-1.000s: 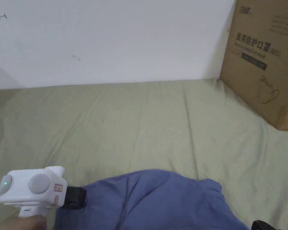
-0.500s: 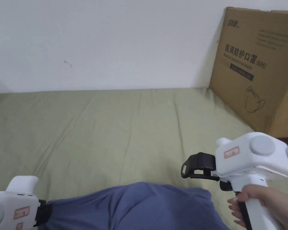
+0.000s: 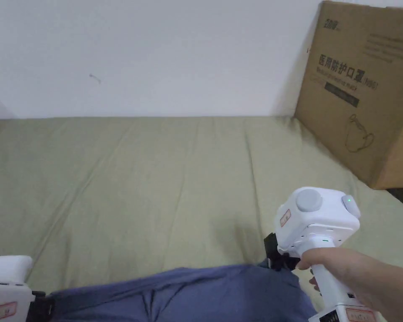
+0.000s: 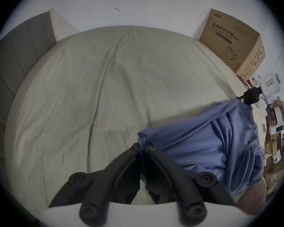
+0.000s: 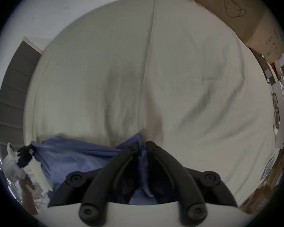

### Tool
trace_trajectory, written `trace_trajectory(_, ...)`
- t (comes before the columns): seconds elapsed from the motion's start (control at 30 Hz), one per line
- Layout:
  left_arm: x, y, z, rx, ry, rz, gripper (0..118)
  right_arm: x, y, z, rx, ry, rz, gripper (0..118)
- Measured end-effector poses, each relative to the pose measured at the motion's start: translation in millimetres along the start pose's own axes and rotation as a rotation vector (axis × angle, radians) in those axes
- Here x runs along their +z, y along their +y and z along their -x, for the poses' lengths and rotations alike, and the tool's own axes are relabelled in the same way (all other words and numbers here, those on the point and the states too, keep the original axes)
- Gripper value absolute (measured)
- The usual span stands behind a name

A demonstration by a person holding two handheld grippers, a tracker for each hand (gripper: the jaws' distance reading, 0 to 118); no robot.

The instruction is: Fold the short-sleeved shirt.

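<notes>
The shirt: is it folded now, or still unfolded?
Unfolded. The shirt hangs bunched and wrinkled between the left tongs and right tongs, both shut on its edge, above the bed.

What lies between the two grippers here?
The blue shirt spans the gap, an edge pulled between the left gripper and the right gripper, each shut on it. The left gripper view shows this best; the bedsheet lies beyond.

Cardboard box (image 4: 233,40) printed "Medical protective mask (N95)", Chinese characters above
</notes>
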State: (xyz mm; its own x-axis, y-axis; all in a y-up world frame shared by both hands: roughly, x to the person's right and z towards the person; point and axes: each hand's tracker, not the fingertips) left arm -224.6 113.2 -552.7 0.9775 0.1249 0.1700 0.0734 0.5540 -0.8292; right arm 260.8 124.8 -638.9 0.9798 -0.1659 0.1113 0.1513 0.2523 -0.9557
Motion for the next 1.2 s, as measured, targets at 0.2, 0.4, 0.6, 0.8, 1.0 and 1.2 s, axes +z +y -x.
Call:
trace_trajectory(0.2, 55.6, 22.7, -4.4, 0.011, -0.019, -0.101, 3, 93.6, -8.4, 3.0, 0.046, 0.044, -0.179, 8)
trace_trajectory(0.4, 141.8, 88.9, -24.7, -0.062, 0.001, -0.266, 3, 210.8, 6.8, 19.8, 0.074, 0.037, -0.377, 8)
trace_trajectory(0.6, 213.6, 163.3, -47.7, -0.107, 0.066, -0.421, 3, 307.2, 35.3, 49.4, 0.09, 0.002, -0.581, 8)
trace_trajectory(0.8, 264.3, 230.4, -56.5, -0.077, 0.126, -0.585, 3, 380.0, 80.1, 81.8, 0.13, -0.047, -0.754, 8)
trace_trajectory(1.0, 293.5, 288.1, -63.9, -0.065, 0.205, -0.697, 3, 423.5, 119.8, 114.4, 0.183, -0.115, -0.913, 8)
trace_trajectory(1.2, 285.7, 310.1, -69.1, -0.044, 0.254, -0.775, 3, 429.9, 133.9, 134.4, 0.226, -0.205, -0.981, 8)
